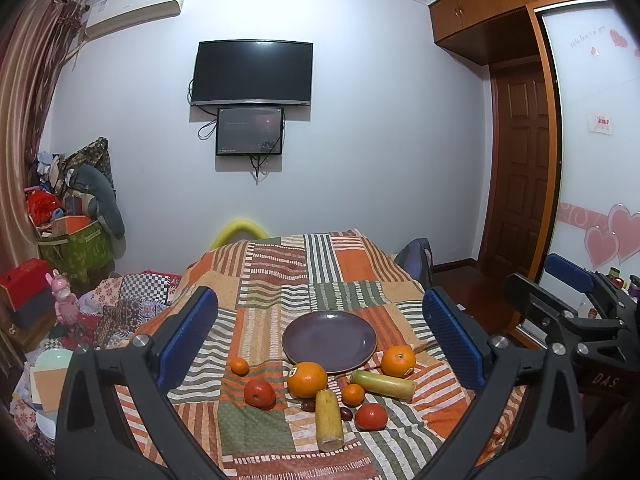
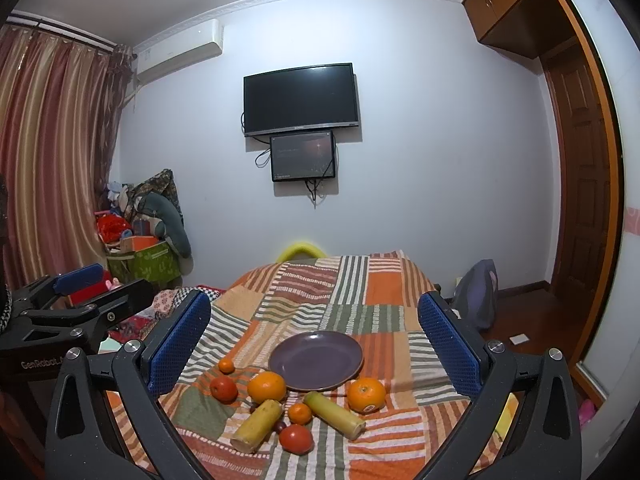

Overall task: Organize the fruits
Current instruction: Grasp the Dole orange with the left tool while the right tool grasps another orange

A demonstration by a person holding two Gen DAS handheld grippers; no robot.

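An empty purple plate (image 1: 329, 340) (image 2: 316, 360) lies on a patchwork cloth. In front of it lie two large oranges (image 1: 307, 379) (image 2: 366, 395), two small oranges (image 1: 239, 366) (image 1: 353, 394), two red fruits (image 1: 259, 393) (image 1: 371, 416), two yellow-green sugarcane pieces (image 1: 329, 420) (image 1: 383, 385) and small dark fruits (image 1: 346, 413). My left gripper (image 1: 320, 340) is open and empty, held above and short of the fruit. My right gripper (image 2: 314, 344) is open and empty too, likewise short of the fruit. Each gripper shows at the edge of the other's view.
The cloth-covered table (image 1: 280, 280) reaches toward the back wall. Piled boxes, bags and toys (image 1: 72, 232) stand at the left, with clutter on the floor (image 1: 120, 300). A backpack (image 2: 478, 292) sits on the floor at the right near a wooden door (image 1: 520, 168).
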